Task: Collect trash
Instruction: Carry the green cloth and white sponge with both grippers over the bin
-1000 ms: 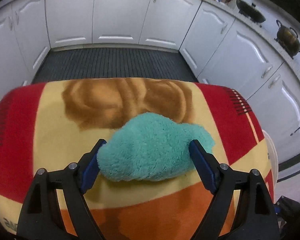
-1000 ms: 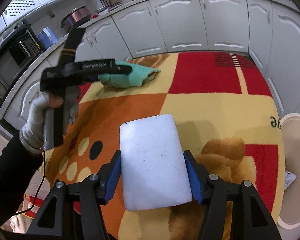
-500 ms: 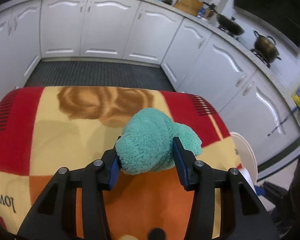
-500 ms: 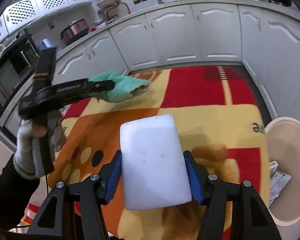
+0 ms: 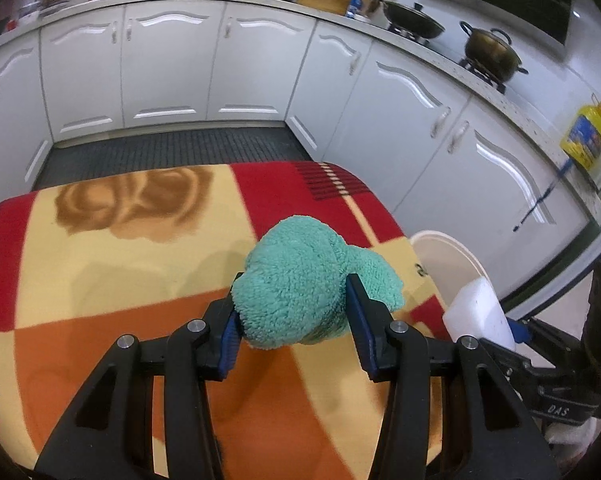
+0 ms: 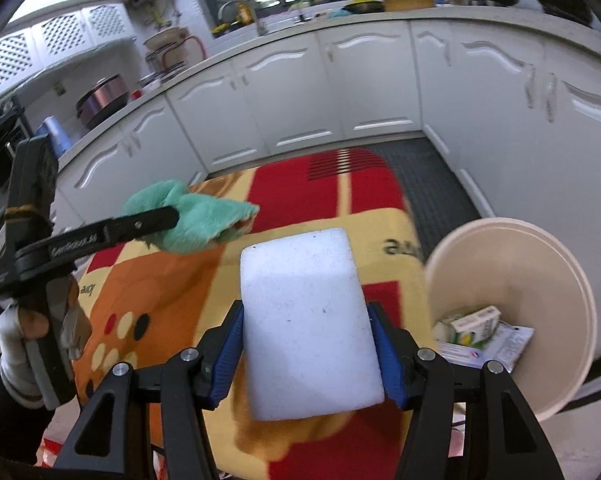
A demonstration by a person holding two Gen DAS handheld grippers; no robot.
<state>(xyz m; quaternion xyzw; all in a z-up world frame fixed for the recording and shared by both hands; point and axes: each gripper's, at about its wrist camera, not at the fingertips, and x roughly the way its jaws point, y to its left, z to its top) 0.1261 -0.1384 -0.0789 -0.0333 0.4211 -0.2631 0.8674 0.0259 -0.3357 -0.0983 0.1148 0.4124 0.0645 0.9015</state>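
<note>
My left gripper (image 5: 292, 322) is shut on a fluffy teal cloth (image 5: 304, 280), held above the blanket-covered table (image 5: 100, 264). From the right wrist view the same cloth (image 6: 196, 220) hangs off the table in that gripper (image 6: 172, 218). My right gripper (image 6: 310, 354) is shut on a white sponge block (image 6: 308, 320), which also shows at the right of the left wrist view (image 5: 478, 312). A cream bin (image 6: 540, 276) stands just right of the table, its rim (image 5: 452, 248) beyond the cloth.
Inside the bin lie a small carton (image 6: 474, 322) and a flat wrapper (image 6: 500, 344). White cabinets (image 5: 172, 68) wrap around the room, with a dark ribbed floor mat (image 5: 172, 152) past the table. A gloved hand (image 6: 24, 332) holds the left gripper's handle.
The left gripper closed on the teal cloth and lifted it off the blanket. Both grippers have swung right, bringing the bin into view. The right one still holds the sponge.
</note>
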